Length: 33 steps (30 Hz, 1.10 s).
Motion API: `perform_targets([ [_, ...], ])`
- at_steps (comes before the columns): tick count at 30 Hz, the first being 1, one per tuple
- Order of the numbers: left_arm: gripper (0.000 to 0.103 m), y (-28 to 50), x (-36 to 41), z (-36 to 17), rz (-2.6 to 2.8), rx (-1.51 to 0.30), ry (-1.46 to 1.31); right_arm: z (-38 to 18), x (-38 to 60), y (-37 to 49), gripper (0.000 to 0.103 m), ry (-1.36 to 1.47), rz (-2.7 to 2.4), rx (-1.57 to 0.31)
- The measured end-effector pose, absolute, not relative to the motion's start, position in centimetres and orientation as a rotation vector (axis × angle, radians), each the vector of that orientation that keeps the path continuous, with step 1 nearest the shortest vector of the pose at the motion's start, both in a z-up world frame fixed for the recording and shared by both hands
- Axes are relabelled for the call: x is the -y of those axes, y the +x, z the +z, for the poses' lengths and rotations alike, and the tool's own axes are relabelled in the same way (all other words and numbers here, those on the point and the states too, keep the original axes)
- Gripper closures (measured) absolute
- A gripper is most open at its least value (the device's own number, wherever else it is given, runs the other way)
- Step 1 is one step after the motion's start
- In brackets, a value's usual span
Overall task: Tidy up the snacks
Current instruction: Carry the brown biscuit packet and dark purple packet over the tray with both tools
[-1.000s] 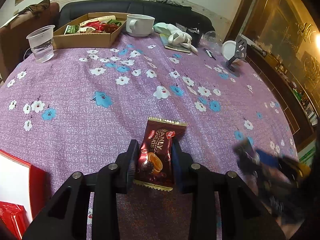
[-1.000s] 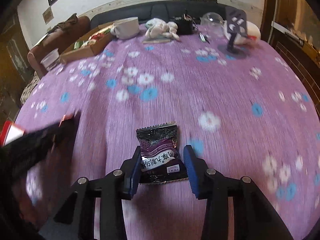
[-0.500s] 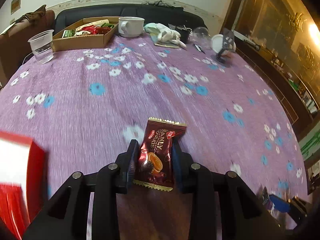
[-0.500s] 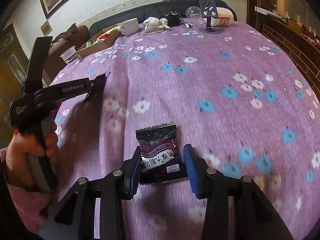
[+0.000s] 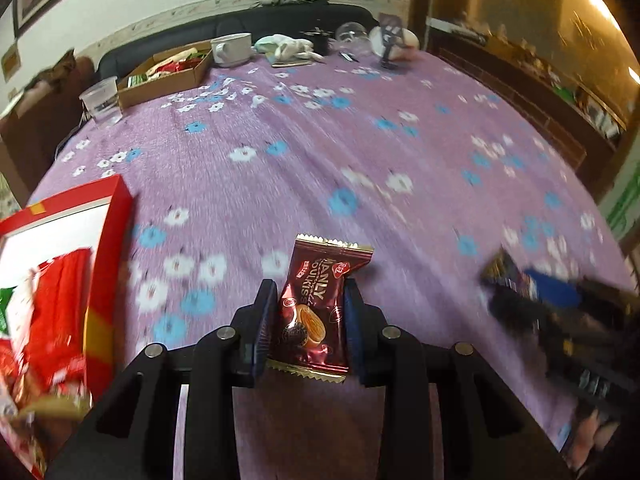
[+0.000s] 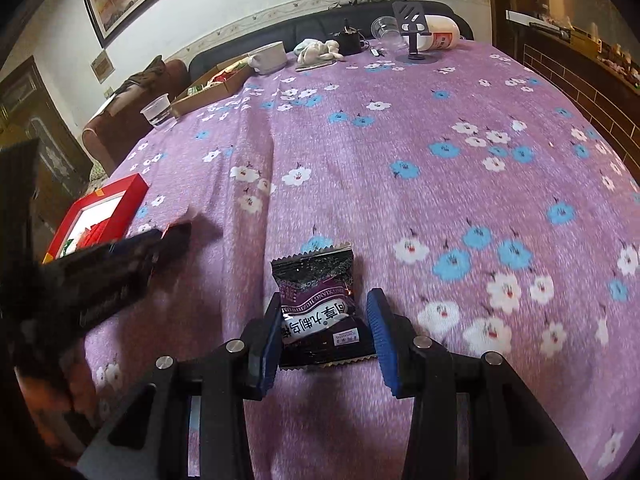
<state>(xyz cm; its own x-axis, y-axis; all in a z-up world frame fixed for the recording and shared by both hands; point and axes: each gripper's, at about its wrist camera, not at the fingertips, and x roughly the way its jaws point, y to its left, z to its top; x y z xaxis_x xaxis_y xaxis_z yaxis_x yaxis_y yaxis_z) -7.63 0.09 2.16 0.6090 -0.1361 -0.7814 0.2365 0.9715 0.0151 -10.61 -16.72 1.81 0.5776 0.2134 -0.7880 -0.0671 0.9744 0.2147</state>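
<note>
The left gripper [image 5: 307, 322] is clenching a dark red biscuit packet [image 5: 316, 308], which is sitting upright between the two pads at the lower centre of the left wrist view; its gold crimped top edge is sticking out beyond the fingertips and its lower edge is hanging just behind them. The packet is hovering above the purple flowered tablecloth [image 5: 360, 152]. A red box [image 5: 108, 248] with a white lining is lying at the lower left of that view, holding blurred red wrappers.

The right gripper [image 6: 322, 330] is grasping a black and purple snack packet [image 6: 318, 308] at the lower centre of the right wrist view. The left pad is pressing on the packet's edge, and the packet's lower right corner is reaching the blue right pad. Its serrated top is pointing away from the camera, past the fingertips.

At the far upper left of the table, an open cardboard tray [image 6: 208, 92] of snacks is standing beside a white cup [image 6: 270, 57] and a clear plastic cup [image 6: 158, 111].
</note>
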Motion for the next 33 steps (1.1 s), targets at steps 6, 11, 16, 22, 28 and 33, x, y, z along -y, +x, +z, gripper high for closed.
perform_targets([
  [6, 0.073, -11.7, 0.0, 3.0, -0.201, -0.831, 0.195, 1.8, 17.9, -12.4, 0.061, 0.307, 0.231, -0.928],
  [11, 0.073, -14.1, 0.0, 4.6, -0.194, -0.772, 0.22, 2.2, 17.7, -14.3, 0.061, 0.337, 0.257, -0.908],
  [16, 0.073, -16.3, -0.2, 5.9, -0.191, -0.719, 0.232, 3.6, 16.5, -15.8, 0.061, 0.321, 0.289, -0.873],
  [22, 0.073, -18.3, -0.7, 6.4, -0.203, -0.693, 0.23, 4.8, 15.0, -17.1, 0.061, 0.304, 0.321, -0.85],
  [28, 0.073, -19.8, -1.7, 6.5, -0.2, -0.679, 0.216, 5.4, 12.9, -17.8, 0.062, 0.277, 0.352, -0.846],
  [33, 0.073, -20.6, -2.9, 6.6, -0.189, -0.666, 0.198, 5.7, 11.1, -18.2, 0.062, 0.258, 0.379, -0.846],
])
